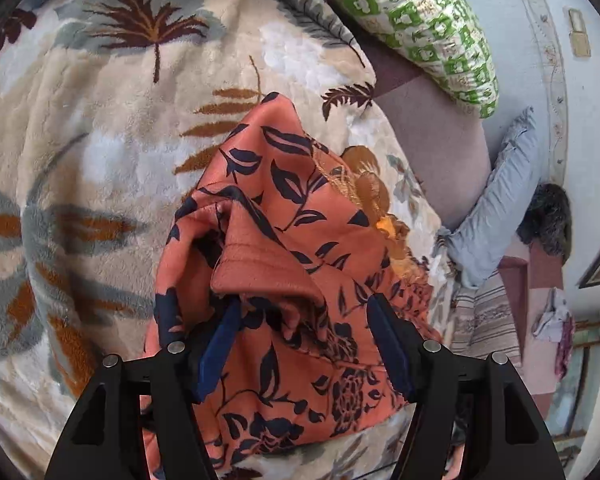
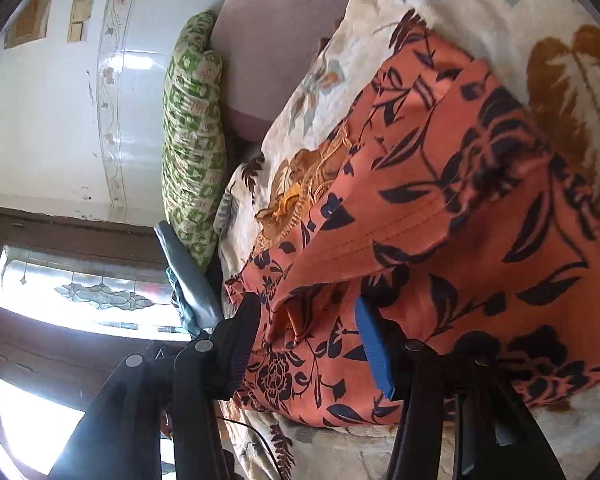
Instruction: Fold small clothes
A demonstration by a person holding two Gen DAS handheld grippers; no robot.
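Right wrist only: stained-glass window [image 2: 88,294].

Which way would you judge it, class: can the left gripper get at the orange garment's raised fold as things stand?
Probably yes: the left gripper is open, the orange garment bunches between its fingers, and nothing covers the raised fold.

A plush leaf-patterned blanket [image 1: 100,140] covers the bed, carrying the rumpled orange floral garment [image 1: 292,248] and a green-and-white pillow [image 1: 420,28].
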